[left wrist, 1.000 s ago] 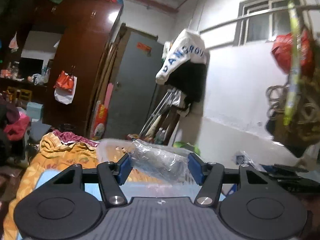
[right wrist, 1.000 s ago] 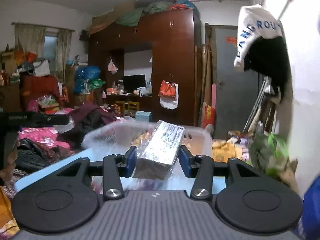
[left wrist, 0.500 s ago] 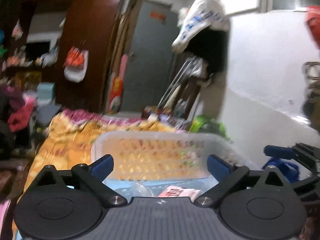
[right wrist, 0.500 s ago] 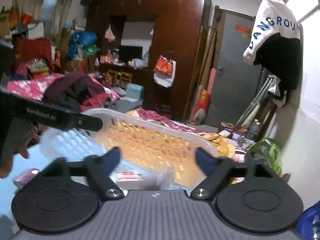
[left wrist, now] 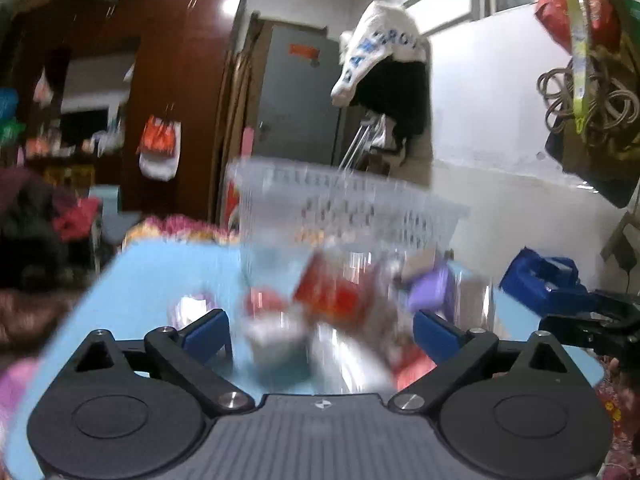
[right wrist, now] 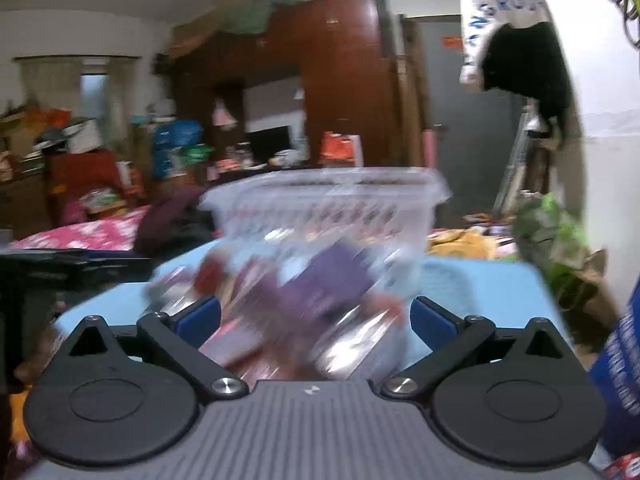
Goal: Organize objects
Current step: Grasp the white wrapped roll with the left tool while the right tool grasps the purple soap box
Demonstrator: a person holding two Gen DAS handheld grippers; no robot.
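Looking along the left gripper (left wrist: 322, 330) in its own view, I see both blue fingers (left wrist: 208, 334) spread wide; the jaws are closing a little, but the pads press on nothing. Between and beyond them lies a blurred pile of small packets (left wrist: 328, 300), red, white and purple, on a light blue table (left wrist: 160, 280). The packets are just in front of the fingertips, not touching them as far as I can tell. On the far side of the pile stands a clear plastic basket (left wrist: 352, 208) with a perforated wall. At the right edge a part of another black and blue tool (left wrist: 560, 300) shows. Far behind are a brown wardrobe (left wrist: 176, 92) and a grey door (left wrist: 296, 96).

In the right wrist view, the right gripper (right wrist: 316, 318) is released too, its jaws opening, with nothing clamped. The same packets (right wrist: 312, 288) lie near and between its fingers, here mostly purple and dark red, and the basket (right wrist: 328, 208) stands just behind them. This view alone shows a bed with a pink flowered cover (right wrist: 80, 236) at the left, a curtained window (right wrist: 92, 96) far left, and a green plant (right wrist: 560, 240) at the right. The left view alone shows hanging bags and coiled rings (left wrist: 584, 112) at the right wall.
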